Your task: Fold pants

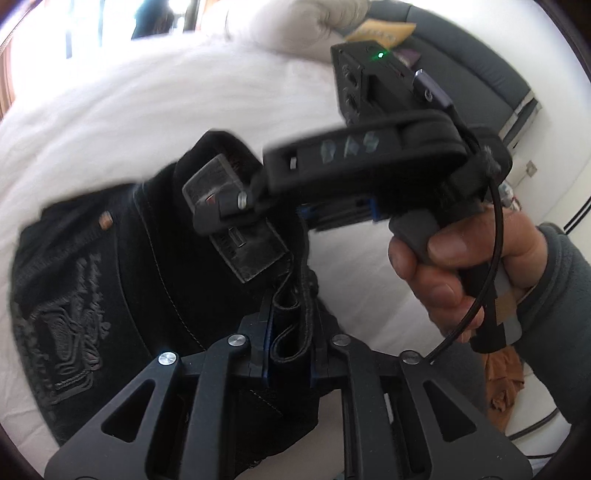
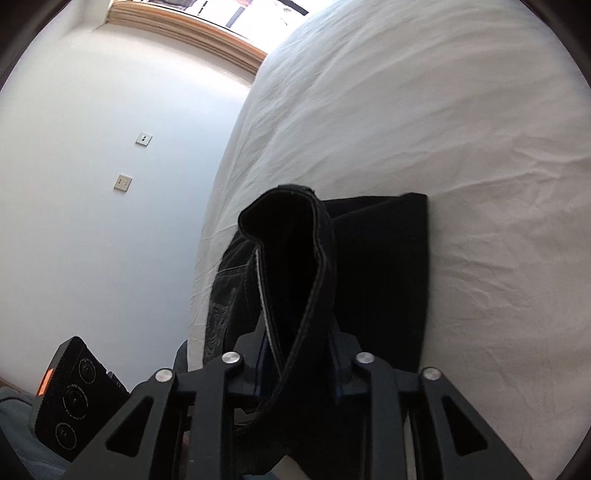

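Note:
Black jeans (image 1: 147,266) with grey embroidery lie bunched on a white bed (image 1: 166,110). My left gripper (image 1: 291,339) is shut on a folded edge of the pants with a belt loop. My right gripper shows in the left wrist view (image 1: 229,206), held in a hand, shut on the waistband by the leather patch (image 1: 240,247). In the right wrist view my right gripper (image 2: 299,354) is shut on a looped black hem of the pants (image 2: 376,277), which hang down over the bed edge.
A white pillow (image 1: 306,22) and a yellow packet (image 1: 384,31) lie at the head of the bed by a dark headboard (image 1: 480,81). A white wall with two sockets (image 2: 123,182) stands left of the bed (image 2: 443,129). Brown cloth (image 1: 504,384) lies on the floor.

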